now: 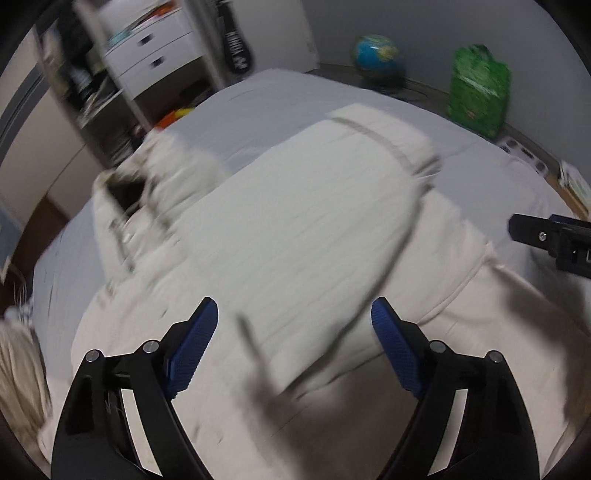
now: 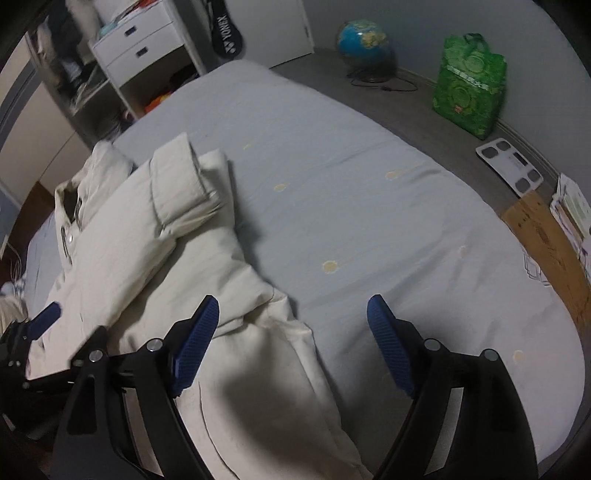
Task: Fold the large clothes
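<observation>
Far left in the right wrist view: white drawer unit (image 2: 138, 44) beside open shelving, then a black racket cover (image 2: 227, 35) printed "YONEX" in white. Same cover in the left wrist view (image 1: 238, 46), lettering too blurred to read. Further right, a blue globe (image 2: 364, 40) on the grey floor, cord trailing, then a green patterned bag (image 2: 469, 85) against the wall, a white bathroom scale (image 2: 511, 166) flat on the floor, and stacked papers (image 2: 570, 210) at the right edge.

Cream coat (image 2: 155, 236) spread on the grey bed (image 2: 351, 177), occupying the bed's left part in the right wrist view; long axis running from the near bottom edge up-left toward the dark-lined collar (image 2: 70, 206). One sleeve (image 2: 184, 181) folded across the body, cuff pointing up-right. No obstruction on the bedsheet to the right, only pale round print marks.

Left claw (image 1: 294, 321) spread wide over the coat's body (image 1: 295, 229), nothing between the blue pads (image 1: 197, 343). Right claw (image 2: 293, 317) also wide and empty, straddling the coat's right edge and bare sheet.
</observation>
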`<state>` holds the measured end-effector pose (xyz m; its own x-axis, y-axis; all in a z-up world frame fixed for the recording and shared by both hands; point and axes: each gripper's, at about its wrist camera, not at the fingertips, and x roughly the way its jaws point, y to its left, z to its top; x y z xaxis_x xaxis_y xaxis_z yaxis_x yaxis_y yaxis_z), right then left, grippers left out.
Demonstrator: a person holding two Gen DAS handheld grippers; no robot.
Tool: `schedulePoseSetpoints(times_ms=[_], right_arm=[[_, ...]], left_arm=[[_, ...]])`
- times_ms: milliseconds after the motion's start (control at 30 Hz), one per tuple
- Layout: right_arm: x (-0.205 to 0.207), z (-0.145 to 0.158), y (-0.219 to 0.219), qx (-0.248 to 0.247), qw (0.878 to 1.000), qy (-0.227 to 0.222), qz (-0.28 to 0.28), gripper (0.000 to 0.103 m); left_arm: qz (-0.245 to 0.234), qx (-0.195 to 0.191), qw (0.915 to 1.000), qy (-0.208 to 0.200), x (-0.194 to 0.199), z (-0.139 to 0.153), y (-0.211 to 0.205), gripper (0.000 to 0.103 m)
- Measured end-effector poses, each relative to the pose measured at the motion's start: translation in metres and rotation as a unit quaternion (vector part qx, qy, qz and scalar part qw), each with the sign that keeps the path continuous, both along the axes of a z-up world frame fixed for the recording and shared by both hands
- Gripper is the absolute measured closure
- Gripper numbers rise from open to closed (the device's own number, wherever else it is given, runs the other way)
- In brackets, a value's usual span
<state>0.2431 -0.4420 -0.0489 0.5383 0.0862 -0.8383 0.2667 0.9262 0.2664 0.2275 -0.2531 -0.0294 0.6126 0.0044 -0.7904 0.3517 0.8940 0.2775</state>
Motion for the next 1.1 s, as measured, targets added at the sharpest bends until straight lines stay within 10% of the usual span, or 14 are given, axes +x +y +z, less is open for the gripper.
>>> schedulePoseSetpoints(times_ms=[233,467,733,1100], right_arm=[[-0.004,0.007,-0.007,0.015,1.000,-0.012,-0.017,0.025],[-0.001,0.001,-0.008,0.031,0.999,-0.004,-0.020,0.025],[0.003,0.002,0.011,0.012,1.000,-0.005,0.012,0.025],[0.005,0.000,0.041,-0.027,0.998,0.001,0.057,0.025]], left_arm=[[-0.020,0.034,0.9991,0.015,0.027,-0.020,-0.040,0.027],[-0.009,0.014,0.9999,0.006,0.035,0.000,-0.029,0.088],[0.076,-0.071,0.9931,-0.054,0.011,0.055,0.049,0.090],[0.223,-0.159,0.9616,-0.023,-0.033,0.031,0.181,0.090]])
